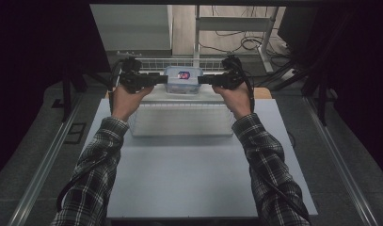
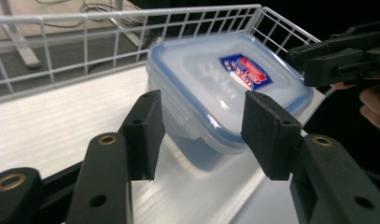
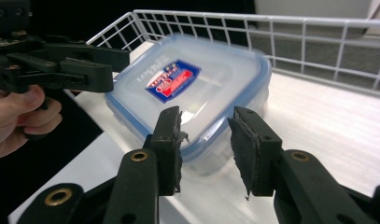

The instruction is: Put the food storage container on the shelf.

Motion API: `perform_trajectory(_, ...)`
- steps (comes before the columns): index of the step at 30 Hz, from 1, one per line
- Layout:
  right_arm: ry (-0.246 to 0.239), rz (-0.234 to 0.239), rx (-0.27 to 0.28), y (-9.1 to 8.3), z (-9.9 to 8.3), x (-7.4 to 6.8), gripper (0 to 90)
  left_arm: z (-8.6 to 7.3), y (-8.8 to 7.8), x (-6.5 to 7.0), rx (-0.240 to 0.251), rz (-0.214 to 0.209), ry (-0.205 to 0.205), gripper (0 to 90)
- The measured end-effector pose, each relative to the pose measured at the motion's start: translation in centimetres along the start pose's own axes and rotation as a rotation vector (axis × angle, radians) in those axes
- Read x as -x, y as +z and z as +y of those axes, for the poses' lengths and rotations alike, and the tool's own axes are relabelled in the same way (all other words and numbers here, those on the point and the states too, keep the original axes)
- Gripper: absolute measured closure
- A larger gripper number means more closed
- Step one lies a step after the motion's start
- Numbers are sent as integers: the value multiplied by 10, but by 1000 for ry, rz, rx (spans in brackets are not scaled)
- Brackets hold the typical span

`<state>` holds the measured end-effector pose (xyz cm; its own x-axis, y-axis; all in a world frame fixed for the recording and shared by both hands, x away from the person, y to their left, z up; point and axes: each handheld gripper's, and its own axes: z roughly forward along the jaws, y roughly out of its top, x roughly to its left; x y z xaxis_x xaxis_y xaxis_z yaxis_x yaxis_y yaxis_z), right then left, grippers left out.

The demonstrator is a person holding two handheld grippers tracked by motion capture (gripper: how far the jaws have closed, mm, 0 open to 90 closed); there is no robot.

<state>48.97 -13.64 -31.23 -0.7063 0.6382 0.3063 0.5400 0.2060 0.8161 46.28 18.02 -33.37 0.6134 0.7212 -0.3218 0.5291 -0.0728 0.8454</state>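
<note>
A clear plastic food container (image 1: 182, 79) with a blue-sealed lid and a red and blue label (image 2: 246, 71) sits toward the far side of the table (image 1: 189, 179), on a white ribbed surface (image 2: 47, 126) bordered by a white wire rack (image 2: 85, 32), whose far wall rises just behind the container. A larger translucent bin (image 1: 182, 120) lies nearer the person, below the raised surface. The left gripper (image 1: 162, 79) comes in from the container's left side and the right gripper (image 1: 204, 79) from its right side, both held level and pointing at each other across it. In the left gripper view the jaws stand partly apart, framing the container's near left edge; whether the pads touch it cannot be told. In the right gripper view the jaws are likewise partly apart at the lid's rim, the left pad very close to the rim, and contact cannot be told. Both forearms wear plaid sleeves (image 1: 97, 169)
</note>
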Motion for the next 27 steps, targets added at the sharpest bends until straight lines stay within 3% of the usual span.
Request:
perform_trajectory(3, -6, -19, 11, -1, 0, 0, 606, -1, -1, 1, 8, 1, 4, 476)
perform_trajectory(10, -10, 2, 47, -8, -2, 0, 500, -5, -6, 4, 30, -6, 28, 358)
perform_trajectory(14, -36, -1, 58, -11, -4, -3, 425, -8, -11, 8, 46, -15, 69, 268)
perform_trajectory(17, -84, -21, 62, -14, -5, -8, 367, -12, -15, 14, 54, -14, 109, 219)
perform_trajectory(27, -137, -44, 55, -13, -14, -18, 216, -23, -20, 22, 48, -23, 147, 106)
